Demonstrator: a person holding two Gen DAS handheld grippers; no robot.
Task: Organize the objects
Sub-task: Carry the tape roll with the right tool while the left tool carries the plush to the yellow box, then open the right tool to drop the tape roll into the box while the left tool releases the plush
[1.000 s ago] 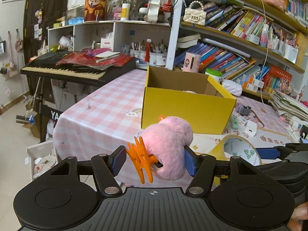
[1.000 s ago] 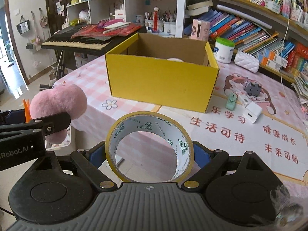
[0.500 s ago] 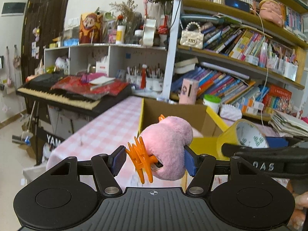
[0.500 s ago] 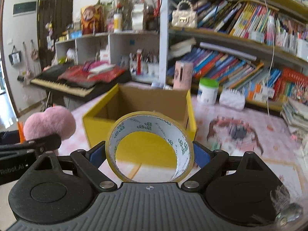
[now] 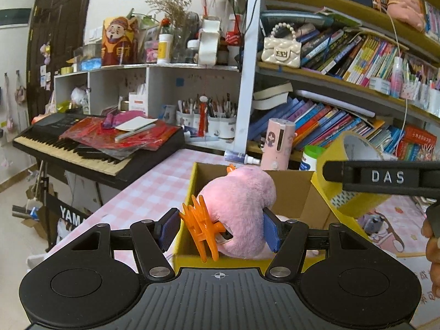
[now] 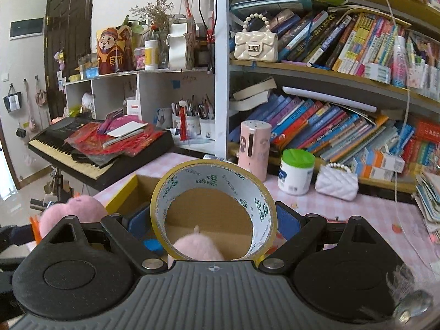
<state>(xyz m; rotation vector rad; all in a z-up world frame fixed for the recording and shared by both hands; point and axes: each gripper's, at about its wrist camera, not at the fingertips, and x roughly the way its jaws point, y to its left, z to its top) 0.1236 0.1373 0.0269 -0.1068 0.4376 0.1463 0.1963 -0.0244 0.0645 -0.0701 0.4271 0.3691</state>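
My left gripper (image 5: 218,227) is shut on a pink fluffy hair clip (image 5: 239,206) with orange claw teeth, held over the near left edge of the open yellow cardboard box (image 5: 189,247). My right gripper (image 6: 213,220) is shut on a yellow tape roll (image 6: 213,189) and holds it above the box's opening (image 6: 132,192). The roll also shows in the left wrist view (image 5: 349,165), to the right. Another pink fluffy thing (image 6: 198,247) lies inside the box. The clip shows at the left of the right wrist view (image 6: 71,211).
The box stands on a pink checked tablecloth (image 5: 143,192). Behind it are a pink cylinder (image 6: 254,148), a green-lidded jar (image 6: 295,173), a white quilted purse (image 6: 337,181) and full bookshelves (image 6: 330,121). A black keyboard (image 5: 90,148) stands at the left.
Both grippers have moved forward and up with their loads, from in front of the box to above it. The box's inside now shows below the tape roll.
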